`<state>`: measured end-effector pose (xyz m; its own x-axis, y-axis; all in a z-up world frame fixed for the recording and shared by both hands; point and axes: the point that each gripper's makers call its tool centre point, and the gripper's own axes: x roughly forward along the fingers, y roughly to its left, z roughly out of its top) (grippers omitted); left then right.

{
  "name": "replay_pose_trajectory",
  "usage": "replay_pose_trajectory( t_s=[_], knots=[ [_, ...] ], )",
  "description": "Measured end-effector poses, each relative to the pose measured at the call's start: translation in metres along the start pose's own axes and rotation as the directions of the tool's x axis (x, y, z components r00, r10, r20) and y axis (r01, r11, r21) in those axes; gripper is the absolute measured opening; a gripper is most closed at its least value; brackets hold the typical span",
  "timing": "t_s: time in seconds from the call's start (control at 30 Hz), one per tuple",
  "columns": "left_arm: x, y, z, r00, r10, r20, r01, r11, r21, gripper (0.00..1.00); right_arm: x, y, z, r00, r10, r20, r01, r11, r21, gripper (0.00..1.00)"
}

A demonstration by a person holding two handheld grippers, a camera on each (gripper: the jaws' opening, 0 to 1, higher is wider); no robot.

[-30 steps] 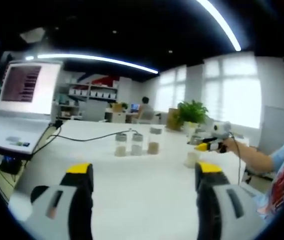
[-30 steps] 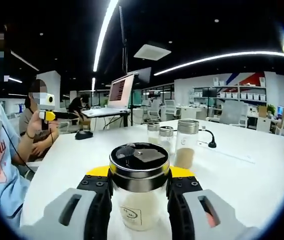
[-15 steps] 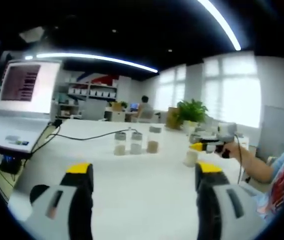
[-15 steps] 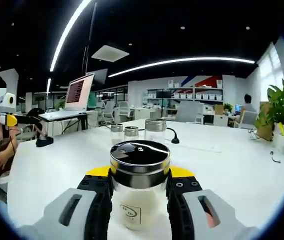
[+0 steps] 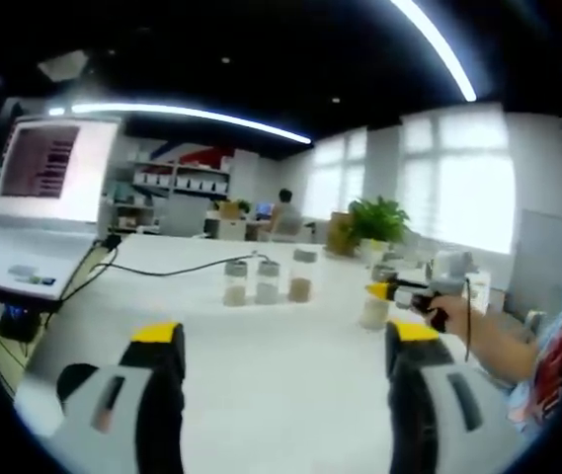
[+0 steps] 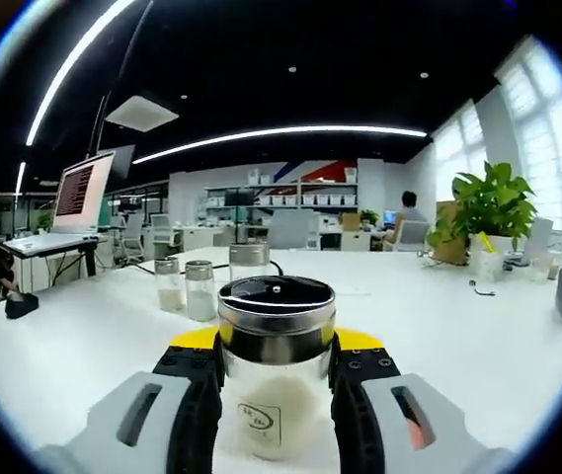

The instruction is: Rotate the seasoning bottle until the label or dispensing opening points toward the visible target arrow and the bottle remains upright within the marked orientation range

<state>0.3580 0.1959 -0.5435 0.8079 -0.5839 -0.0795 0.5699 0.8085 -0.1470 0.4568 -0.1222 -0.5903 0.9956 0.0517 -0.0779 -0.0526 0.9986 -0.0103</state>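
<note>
Glass seasoning bottle (image 6: 276, 370) between gripper (image 6: 276, 380) jaws

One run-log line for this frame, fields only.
right gripper: shut on seasoning bottle | bottle: upright on white table | left gripper: open, holding nothing | three jars: untouched

Open office: dark ceiling with light strips (image 6: 261, 133), bright windows (image 5: 458, 183), shelving (image 6: 305, 193), white table (image 5: 261, 365).

White table (image 5: 261, 365), three small jars (image 5: 266, 281) in a row, laptop (image 5: 34, 207), black cable (image 5: 177, 271)
</note>
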Motion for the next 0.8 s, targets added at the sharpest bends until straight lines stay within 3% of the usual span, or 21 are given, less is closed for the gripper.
replay_pose_trajectory(
  t_s=[0.1,0.6,0.63,0.67,0.73,0.8],
  knots=[
    [0.000,0.000,-0.001,1.000,-0.008,-0.002,0.008,1.000,-0.002,0.87,-0.001,0.001,0.000,0.999,-0.032,0.008,0.032,0.999,0.000,0.41],
    [-0.005,0.007,0.000,1.000,0.019,-0.007,-0.019,1.000,0.012,0.87,0.000,0.001,-0.002,0.999,-0.030,0.017,0.029,0.999,0.026,0.42],
    [-0.005,0.007,0.000,1.000,0.019,-0.009,-0.019,1.000,0.015,0.87,0.002,0.005,-0.006,1.000,0.004,0.000,-0.004,1.000,0.022,0.46],
    [-0.004,0.006,0.000,1.000,0.017,-0.010,-0.017,1.000,0.015,0.87,0.003,0.005,-0.011,1.000,0.002,-0.019,-0.001,0.997,0.071,0.52],
    [-0.004,0.005,-0.001,1.000,0.013,-0.010,-0.013,1.000,0.011,0.87,0.001,0.000,-0.016,0.998,-0.025,-0.052,0.029,0.997,0.070,0.70],
    [-0.004,0.006,-0.001,1.000,0.013,-0.009,-0.013,1.000,0.009,0.87,-0.001,-0.003,-0.007,0.999,-0.043,0.003,0.042,0.998,0.056,0.72]
  ],
)
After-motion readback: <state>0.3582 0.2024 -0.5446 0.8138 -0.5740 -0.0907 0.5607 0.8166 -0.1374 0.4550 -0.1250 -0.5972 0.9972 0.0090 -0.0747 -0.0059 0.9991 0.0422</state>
